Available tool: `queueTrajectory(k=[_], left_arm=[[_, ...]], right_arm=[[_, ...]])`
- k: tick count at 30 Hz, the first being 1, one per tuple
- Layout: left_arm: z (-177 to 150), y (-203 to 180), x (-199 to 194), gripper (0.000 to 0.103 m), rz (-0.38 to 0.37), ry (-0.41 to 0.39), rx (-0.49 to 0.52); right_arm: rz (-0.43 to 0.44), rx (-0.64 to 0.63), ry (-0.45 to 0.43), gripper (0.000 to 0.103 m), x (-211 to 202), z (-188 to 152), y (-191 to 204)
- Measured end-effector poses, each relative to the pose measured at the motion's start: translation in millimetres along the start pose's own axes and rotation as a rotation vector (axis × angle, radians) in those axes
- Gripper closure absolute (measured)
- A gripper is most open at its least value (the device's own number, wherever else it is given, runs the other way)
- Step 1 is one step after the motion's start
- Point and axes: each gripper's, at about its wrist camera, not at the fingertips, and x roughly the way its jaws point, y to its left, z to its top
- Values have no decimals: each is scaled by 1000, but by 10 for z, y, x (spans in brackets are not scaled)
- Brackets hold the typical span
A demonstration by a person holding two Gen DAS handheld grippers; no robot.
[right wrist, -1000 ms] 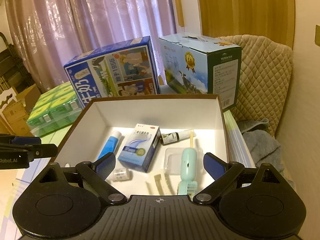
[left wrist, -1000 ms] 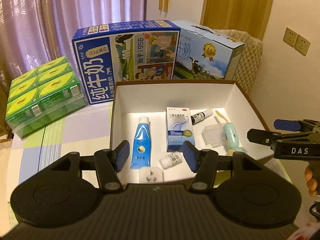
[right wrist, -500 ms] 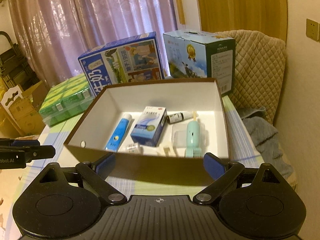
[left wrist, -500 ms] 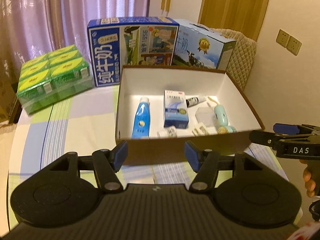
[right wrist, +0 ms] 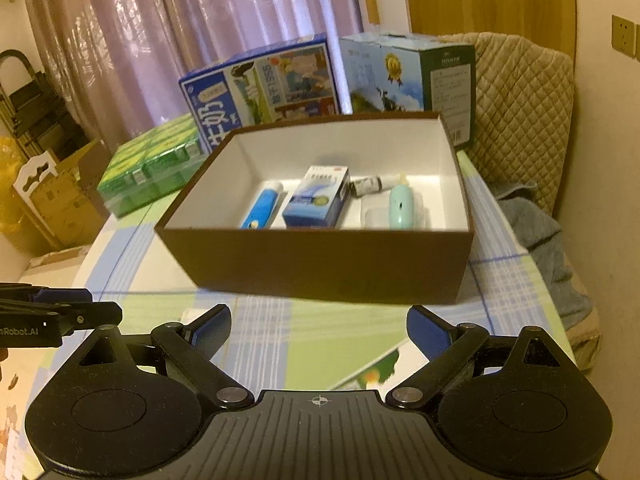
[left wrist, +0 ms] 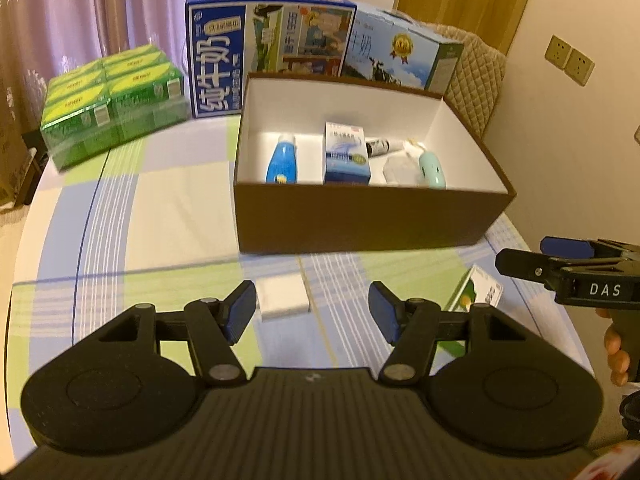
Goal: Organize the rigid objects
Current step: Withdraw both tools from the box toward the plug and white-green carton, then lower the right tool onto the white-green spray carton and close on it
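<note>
A brown box (left wrist: pixel 360 220) with a white inside stands on the checked tablecloth. It holds a blue tube (left wrist: pixel 282 160), a blue-white medicine carton (left wrist: pixel 346 152), a small dark bottle (left wrist: pixel 378 147), a clear plastic case (left wrist: pixel 396 170) and a mint device (left wrist: pixel 432 166). In front of the box, my left gripper (left wrist: pixel 312 308) hangs open above a small white box (left wrist: pixel 283 298) near its left finger. A green-white carton (left wrist: pixel 474 292) lies to the right. My right gripper (right wrist: pixel 319 330) is wide open over that carton (right wrist: pixel 372 372), short of the brown box (right wrist: pixel 320 264).
Two large milk cartons (left wrist: pixel 248 52) (left wrist: pixel 400 56) stand behind the brown box, with a wrapped green pack (left wrist: pixel 116 100) to their left. A quilted chair (right wrist: pixel 520 120) and grey cloth (right wrist: pixel 536 240) are on the right. The round table's edge curves close on the left.
Both grippers drew back from above the box's inside to the table in front of it. The white box and green-white carton came into view. The left jaws widened slightly.
</note>
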Motion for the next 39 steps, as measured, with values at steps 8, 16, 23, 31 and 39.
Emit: queueTrajectory(k=[8,16,23,31,39], left_arm=[[-209,-2,33,45,-6,47,-3],[-329,-18,103,45,-21,84,-21],[-388,-23,159,45,-21,106,-29],[-454,19,248,45,-4,130,-42],[-502,81,358,45,12,160,-55]], right_arm=[[-14,21,59,11,4,-265,-31],[-24,45,114,11,42,-453,-32],[-25,47,145,11,115,-519,10],[-76,74,191,11,271,-568,-39],[-114,108,227,11,447,-601,-104]])
